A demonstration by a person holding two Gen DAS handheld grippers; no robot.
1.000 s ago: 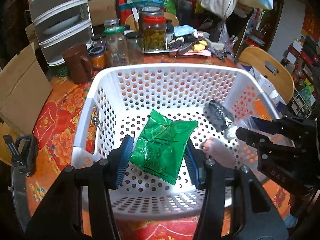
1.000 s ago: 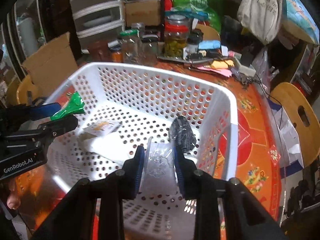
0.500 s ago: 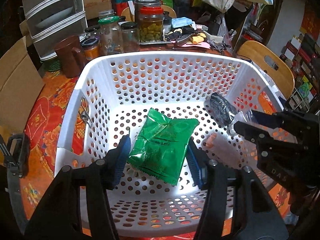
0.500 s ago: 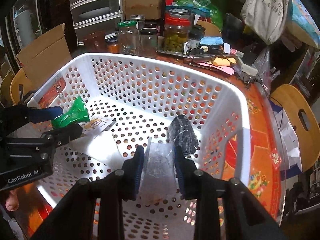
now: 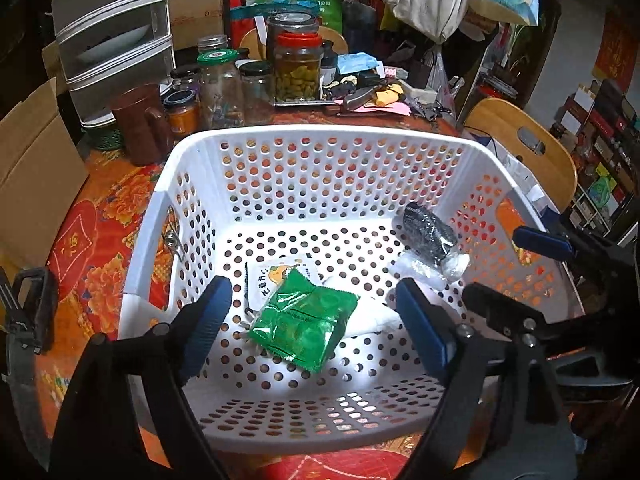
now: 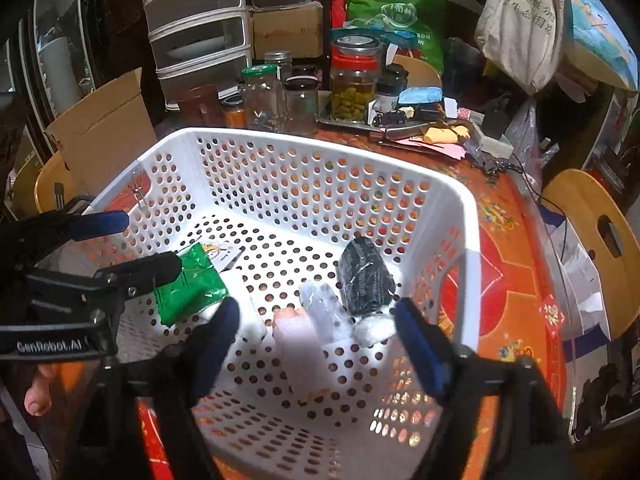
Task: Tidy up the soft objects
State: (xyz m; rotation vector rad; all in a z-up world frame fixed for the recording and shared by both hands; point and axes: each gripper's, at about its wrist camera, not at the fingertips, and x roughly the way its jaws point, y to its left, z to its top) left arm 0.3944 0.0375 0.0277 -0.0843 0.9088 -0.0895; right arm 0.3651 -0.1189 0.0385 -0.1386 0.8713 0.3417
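Note:
A white perforated basket (image 5: 320,136) (image 6: 460,200) stands on the red floral table. A green snack bag (image 5: 304,326) (image 6: 186,290) lies on its floor, on top of a white packet with an orange print (image 5: 276,274) (image 6: 218,254). A clear plastic bag (image 6: 326,314) (image 5: 424,270) lies next to a black rolled cloth (image 5: 428,234) (image 6: 364,278). My left gripper (image 5: 312,330) is open and empty above the green bag. My right gripper (image 6: 318,334) is open and empty above the clear bag.
Glass jars (image 5: 298,68), a brown jug (image 5: 140,124) and plastic drawers (image 5: 116,36) stand behind the basket. Cardboard (image 5: 28,176) is at the left, a wooden chair (image 5: 524,152) at the right. A metal clip (image 5: 172,238) hangs on the basket's left wall.
Both grippers opened. The green bag dropped from the left gripper onto the basket floor. The clear bag dropped from the right gripper beside the black roll.

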